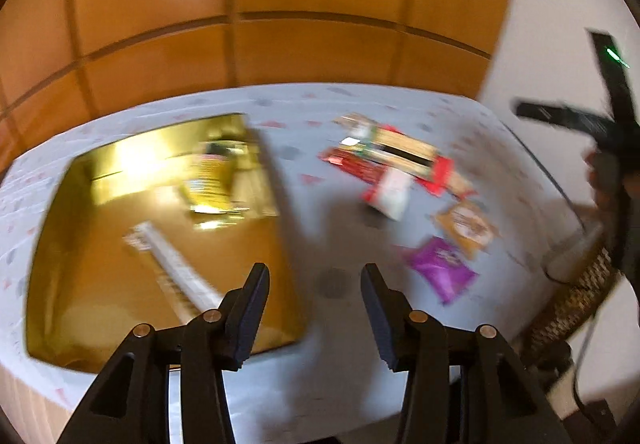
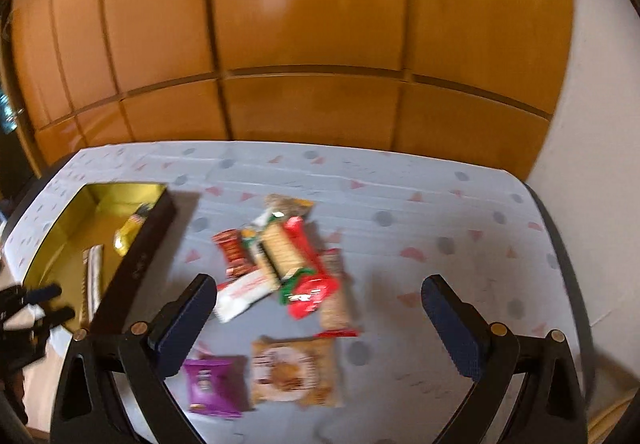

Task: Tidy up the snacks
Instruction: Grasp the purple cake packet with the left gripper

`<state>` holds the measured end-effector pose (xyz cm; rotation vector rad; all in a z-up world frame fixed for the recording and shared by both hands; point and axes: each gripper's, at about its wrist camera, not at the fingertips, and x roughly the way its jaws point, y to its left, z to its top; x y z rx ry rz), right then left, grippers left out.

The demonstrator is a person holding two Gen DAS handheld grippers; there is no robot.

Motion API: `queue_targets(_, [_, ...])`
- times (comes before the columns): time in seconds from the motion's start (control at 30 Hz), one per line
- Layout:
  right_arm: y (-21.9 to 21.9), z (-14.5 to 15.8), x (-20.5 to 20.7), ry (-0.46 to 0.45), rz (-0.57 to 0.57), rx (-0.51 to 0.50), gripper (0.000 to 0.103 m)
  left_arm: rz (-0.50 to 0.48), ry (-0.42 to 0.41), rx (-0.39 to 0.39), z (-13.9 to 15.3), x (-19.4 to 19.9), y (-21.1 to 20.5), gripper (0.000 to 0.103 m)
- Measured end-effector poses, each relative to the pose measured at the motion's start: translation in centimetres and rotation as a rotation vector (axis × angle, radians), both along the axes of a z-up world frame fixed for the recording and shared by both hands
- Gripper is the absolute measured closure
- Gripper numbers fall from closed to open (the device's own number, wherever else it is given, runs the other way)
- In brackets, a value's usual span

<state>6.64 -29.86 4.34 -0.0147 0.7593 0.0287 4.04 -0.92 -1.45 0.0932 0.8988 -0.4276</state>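
— Sitting on the table [image 2: 400,203] with its pale spotted cloth, what does the gold-lined shallow box with dark outer walls [image 2: 140,264] hold?

— A shiny yellow foil packet [image 1: 212,179] at its far end and a long white-wrapped bar [image 1: 176,272] lying on its floor.

— And the tongs?

— The right tongs [image 2: 320,308] gape wide with nothing between the pads; the left tongs [image 1: 314,284] stand partly apart, also holding nothing, touching nothing.

— Where are the loose snacks?

— Right of the box: a heap of red, white and cracker packs [image 2: 280,264] beyond the right tongs, then a tan cookie packet [image 2: 296,372] and a small purple pouch [image 2: 212,384] just beside its left finger. The left tongs hang over the box's near right corner.
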Motion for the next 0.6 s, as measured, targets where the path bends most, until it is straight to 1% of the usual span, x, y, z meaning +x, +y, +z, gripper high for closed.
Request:
queue_targets(0.13, [-3.3,0.0,1.8,0.001,-0.041,0.041,0.000,-0.092,0.042,0.008,-0.6,-0.2,-3.1,0.055])
queue_targets(0.2, [-4.9,-0.9,3.2,0.027,-0.062,0.056,0.000,-0.132,0.054,0.055,-1.2,-0.5,-4.9,0.055])
queue_targets(0.27, [-6.4,-2.9,4.7,0.091,-0.085,0.072,0.000,-0.184,0.060,0.113,-1.9,-0.8,-6.4,0.055])
queue_targets(0.3, [-7.5,-4.1,5.3,0.126,-0.097,0.107,0.000,-0.215,0.078,0.121,-2.3,-0.9,-7.1,0.055])
queue_targets(0.33, [-8.1,-4.8,5.6,0.150,-0.110,0.131,0.000,-0.233,0.101,0.114,-2.7,-0.8,-7.4,0.055])
queue_targets(0.37, [-9.1,-5.6,6.1,0.218,-0.144,0.165,0.001,-0.254,0.150,0.089,-3.2,-0.5,-8.1,0.055])
queue_targets(0.4, [-9.7,-5.8,6.2,0.230,-0.159,0.213,0.001,-0.258,0.192,0.064,-3.7,-0.2,-8.5,0.055])
queue_targets(0.43, [-10.5,-5.6,6.1,0.217,-0.169,0.270,0.001,-0.254,0.216,0.051,-4.1,0.1,-8.8,0.055])
queue_targets(0.47, [-10.9,-5.5,5.9,0.204,-0.179,0.289,0.001,-0.243,0.253,0.037,-4.6,0.6,-9.3,0.054])
queue_targets(0.53, [-11.4,-5.4,5.7,0.196,-0.196,0.309,0.001,-0.226,0.299,0.025,-5.4,1.4,-10.1,0.049])
queue_targets(0.57, [-11.6,-5.4,5.7,0.194,-0.195,0.329,0.001,-0.206,0.334,0.010,-5.8,1.9,-10.5,0.045])
queue_targets(0.6, [-11.6,-5.3,5.7,0.190,-0.189,0.337,0.001,-0.197,0.363,-0.010,-6.1,2.3,-10.8,0.044])
